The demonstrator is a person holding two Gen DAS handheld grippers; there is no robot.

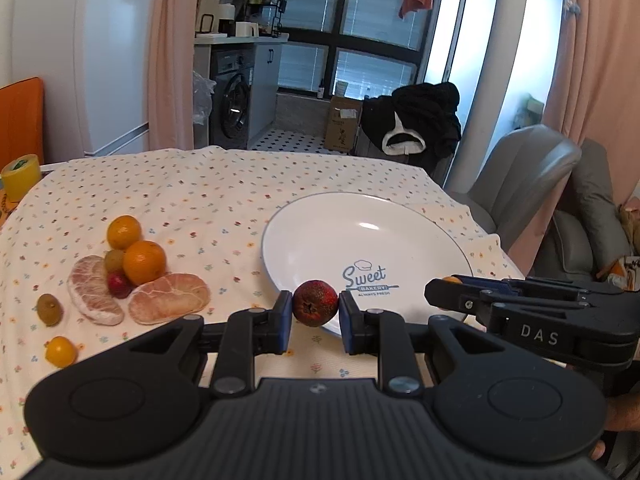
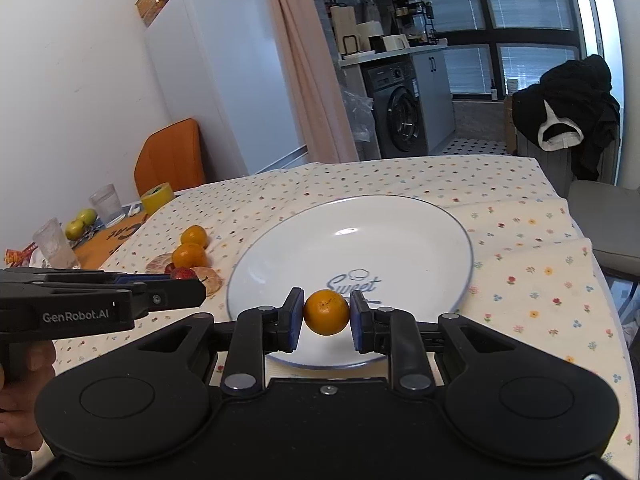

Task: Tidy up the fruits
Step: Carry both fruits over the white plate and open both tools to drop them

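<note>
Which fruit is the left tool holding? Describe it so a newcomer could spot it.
Find the white plate on the floral cloth. At its near rim, the left tool grips a small dark red fruit. Unlike the oranges piled to the left, it is red and speckled.

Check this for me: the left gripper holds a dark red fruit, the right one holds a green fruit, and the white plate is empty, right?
Not quite. The right gripper holds an orange fruit, not green, as the right wrist view shows. The left gripper does hold the dark red fruit, and the white plate is empty.

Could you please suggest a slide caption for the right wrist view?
Right tongs grip a small round orange fruit above an empty white ceramic plate.
</note>
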